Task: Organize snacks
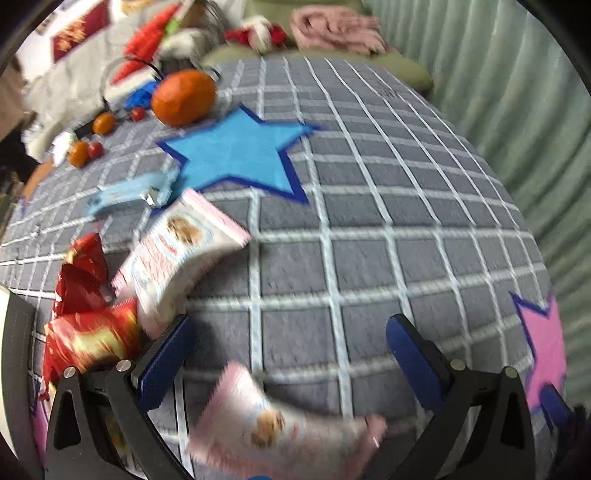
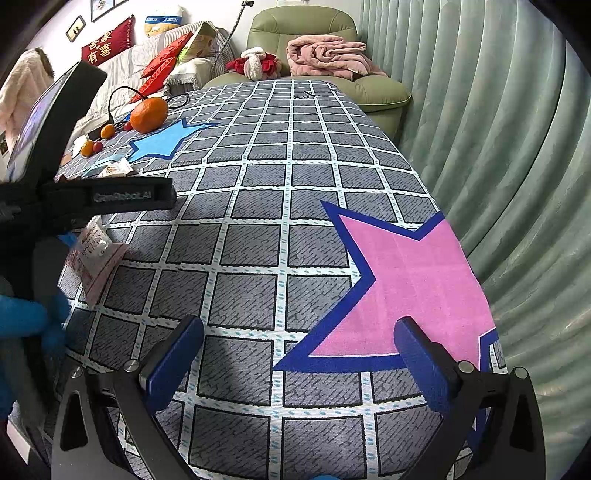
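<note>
Left gripper (image 1: 290, 354): jaws spread wide, nothing clamped between them, over a grey checked tablecloth (image 1: 388, 221).
Pink cookie packet (image 1: 280, 432): lies low between the two fingers, close to the camera; blurred, so contact with either finger cannot be told.
Second pink cookie packet (image 1: 181, 251): ahead and left of the left finger, its near end just beside the fingertip.
Red snack bags (image 1: 85, 314): left of that finger, heaped together against the second packet.
Blue star (image 1: 236, 151): printed on the cloth, further ahead.
Large orange (image 1: 183, 96): beyond the star, to the left; small oranges (image 1: 103, 123) and red fruits further left.

Right gripper (image 2: 299, 354): jaws wide apart and empty, above the cloth.
Pink star (image 2: 417, 280): printed just ahead, its lower edge running between the fingertips.
The left gripper and a blue-gloved hand (image 2: 26, 317) show to the left.
Green armchair (image 2: 310, 33): beyond the table's far end, holding a pink blanket (image 2: 328, 55).
</note>
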Tool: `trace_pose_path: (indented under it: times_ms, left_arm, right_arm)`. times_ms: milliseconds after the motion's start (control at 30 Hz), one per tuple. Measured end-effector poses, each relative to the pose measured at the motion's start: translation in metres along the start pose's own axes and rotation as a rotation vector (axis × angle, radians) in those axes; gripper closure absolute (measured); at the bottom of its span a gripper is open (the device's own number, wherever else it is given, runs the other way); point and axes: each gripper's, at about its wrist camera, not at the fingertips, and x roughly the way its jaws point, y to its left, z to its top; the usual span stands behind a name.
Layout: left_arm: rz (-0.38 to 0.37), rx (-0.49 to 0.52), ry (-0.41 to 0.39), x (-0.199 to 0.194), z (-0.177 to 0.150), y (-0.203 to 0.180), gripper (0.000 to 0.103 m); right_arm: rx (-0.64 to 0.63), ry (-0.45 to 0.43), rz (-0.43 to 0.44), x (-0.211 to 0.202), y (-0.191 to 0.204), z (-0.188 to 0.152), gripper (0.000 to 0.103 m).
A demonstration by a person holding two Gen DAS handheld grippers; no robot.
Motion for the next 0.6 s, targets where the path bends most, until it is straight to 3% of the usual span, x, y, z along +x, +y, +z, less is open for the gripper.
trace_pose_path:
  times_ms: [33,100,200,267,367,433,500,600]
  left_arm:
    - [-0.051,0.010,0.003,-0.009,-0.003,0.003,0.000]
    - [-0.083,0.031,-0.067,-0.024,-0.010,0.007,0.000]
    - [-0.063,0.083,-0.179,-0.057,-0.033,0.023,0.000]
    - [-0.040,0.101,-0.199,-0.073,-0.046,0.037,0.000]
    - [0.038,0.128,-0.178,-0.080,-0.063,0.067,0.000]
    - [0.044,0.114,-0.133,-0.080,-0.071,0.088,0.000]
    - [0.042,0.090,-0.087,-0.073,-0.076,0.105,0.000]
    - [-0.028,0.047,-0.052,-0.066,-0.087,0.116,0.000]
  right_arm:
    - [0.000,0.000,0.000,0.000,0.000,0.000,0.000]
    - [0.000,0.000,0.000,0.000,0.000,0.000,0.000]
    - [0.000,0.000,0.000,0.000,0.000,0.000,0.000]
    - [0.000,0.000,0.000,0.000,0.000,0.001,0.000]
    - [0.000,0.000,0.000,0.000,0.000,0.000,0.000]
    - [0.000,-0.001,0.000,0.000,0.000,0.000,0.000]
    - [0.000,-0.001,0.000,0.000,0.000,0.001,0.000]
    - [0.000,-0.001,0.000,0.000,0.000,0.001,0.000]
